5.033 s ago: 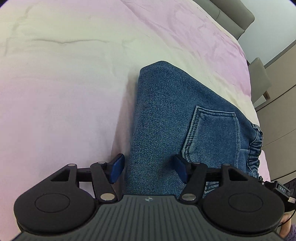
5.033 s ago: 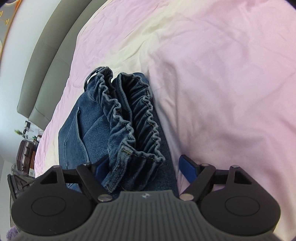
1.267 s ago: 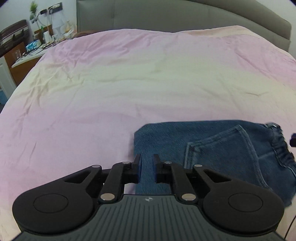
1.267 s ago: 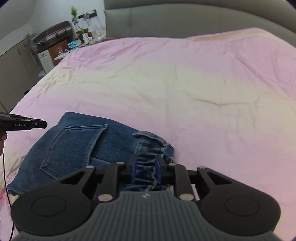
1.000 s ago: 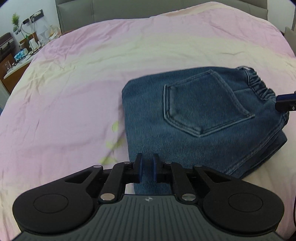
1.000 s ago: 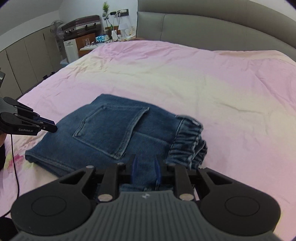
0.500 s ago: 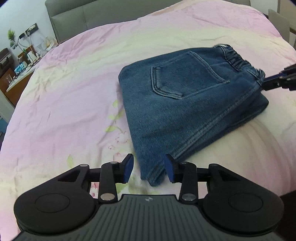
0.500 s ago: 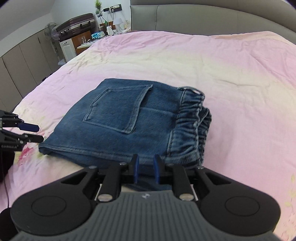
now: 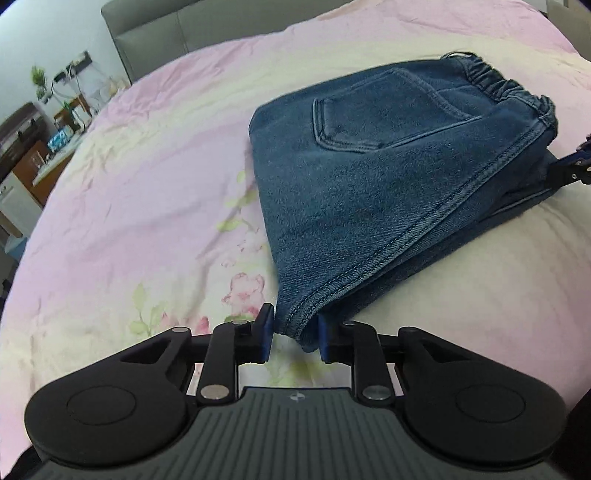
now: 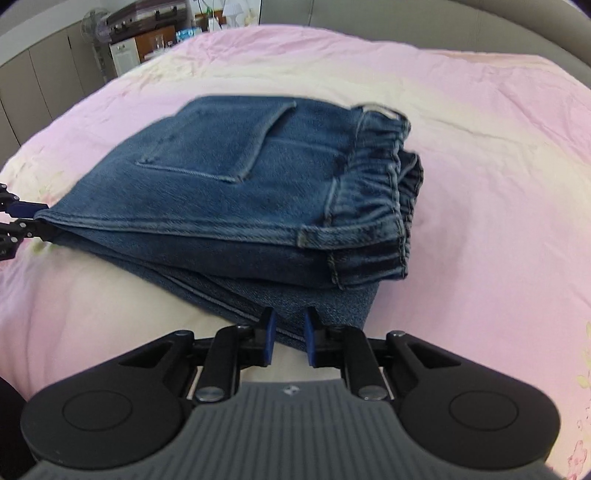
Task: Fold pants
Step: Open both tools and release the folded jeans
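Observation:
The blue denim pants [image 9: 388, 166] lie folded into a thick rectangle on the pink bed cover [image 9: 147, 184], back pocket up and elastic waistband at the right end. My left gripper [image 9: 295, 336] has the near left corner of the fold between its blue pads, and its jaws are closing on it. In the right wrist view the pants [image 10: 240, 177] fill the middle, and my right gripper [image 10: 289, 338] is shut on the lower layers at the near edge, below the waistband. The left gripper [image 10: 14, 218] shows there at the far left, pinching its corner.
The pink and cream flowered cover [image 10: 480, 147] spreads wide around the pants. A grey padded headboard [image 9: 166, 33] closes the far side. A cluttered side table [image 9: 37, 155] and cabinets [image 10: 48, 74] stand beyond the bed's left edge.
The left jaws opened wide beside the near corner, then narrowed around it. Both grippers sank toward the bed, and the pants now look closer. The right jaws narrowed a little.

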A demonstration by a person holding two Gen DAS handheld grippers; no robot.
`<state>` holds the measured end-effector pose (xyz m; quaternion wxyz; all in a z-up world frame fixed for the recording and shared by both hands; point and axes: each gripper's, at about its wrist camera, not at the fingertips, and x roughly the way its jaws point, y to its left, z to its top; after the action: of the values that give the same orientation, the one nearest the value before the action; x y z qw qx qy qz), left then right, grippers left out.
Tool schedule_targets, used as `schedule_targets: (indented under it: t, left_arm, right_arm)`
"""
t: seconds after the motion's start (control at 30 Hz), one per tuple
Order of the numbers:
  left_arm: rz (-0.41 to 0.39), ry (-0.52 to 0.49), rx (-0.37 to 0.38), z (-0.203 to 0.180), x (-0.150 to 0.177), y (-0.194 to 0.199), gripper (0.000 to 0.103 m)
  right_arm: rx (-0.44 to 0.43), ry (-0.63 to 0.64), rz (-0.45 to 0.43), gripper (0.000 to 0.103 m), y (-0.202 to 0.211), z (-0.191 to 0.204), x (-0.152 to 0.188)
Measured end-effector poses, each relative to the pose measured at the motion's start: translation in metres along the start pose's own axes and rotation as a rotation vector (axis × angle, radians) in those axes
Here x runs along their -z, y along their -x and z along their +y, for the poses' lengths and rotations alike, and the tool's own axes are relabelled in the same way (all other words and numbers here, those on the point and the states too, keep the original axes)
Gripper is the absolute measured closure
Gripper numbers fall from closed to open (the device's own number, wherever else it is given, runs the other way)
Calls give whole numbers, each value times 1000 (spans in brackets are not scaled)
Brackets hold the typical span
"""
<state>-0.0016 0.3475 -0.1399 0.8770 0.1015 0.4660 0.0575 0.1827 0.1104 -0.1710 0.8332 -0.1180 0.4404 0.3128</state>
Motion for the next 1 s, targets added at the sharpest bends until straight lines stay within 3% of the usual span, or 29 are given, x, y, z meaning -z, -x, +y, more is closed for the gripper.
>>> schedule_targets:
  t: [0.1,0.23,0.3,0.43,0.47,0.57,0.63,0.8,1.0]
  left_arm:
    - [42,2,11,-3,5,-16,76]
    - [91,-7,18,-2,11,-13,77]
    - [133,-32,-27,0,19,-7,90]
    - [119,44,-29,14,31,24,92]
    - [100,81,-21,19,33,34,92]
    - [58,156,-16,23,30,57,90]
    - [41,180,-22,22,22,69,89]
    - [-24,230,-38,15,-9,92,85]
    - [-99,266,5,-2,-37,117,78]
  right_arm:
    - [-5,-50,94,103,-21,-9,8]
    - [-27,-118,79,103,-19,-21,21]
    - [-25,-122,73,103,-9,-22,22]
    - [-30,-146,-58,100,37,-26,18]
    - [-33,-145,-101,97,49,-26,15]
    - [-5,-144,-219,75,73,-27,5]
    - [27,-127,-266,73,76,-24,-7]
    - [92,-132,-185,71,39,-32,-25]
    - [66,-201,-105,70,18,-40,-21]
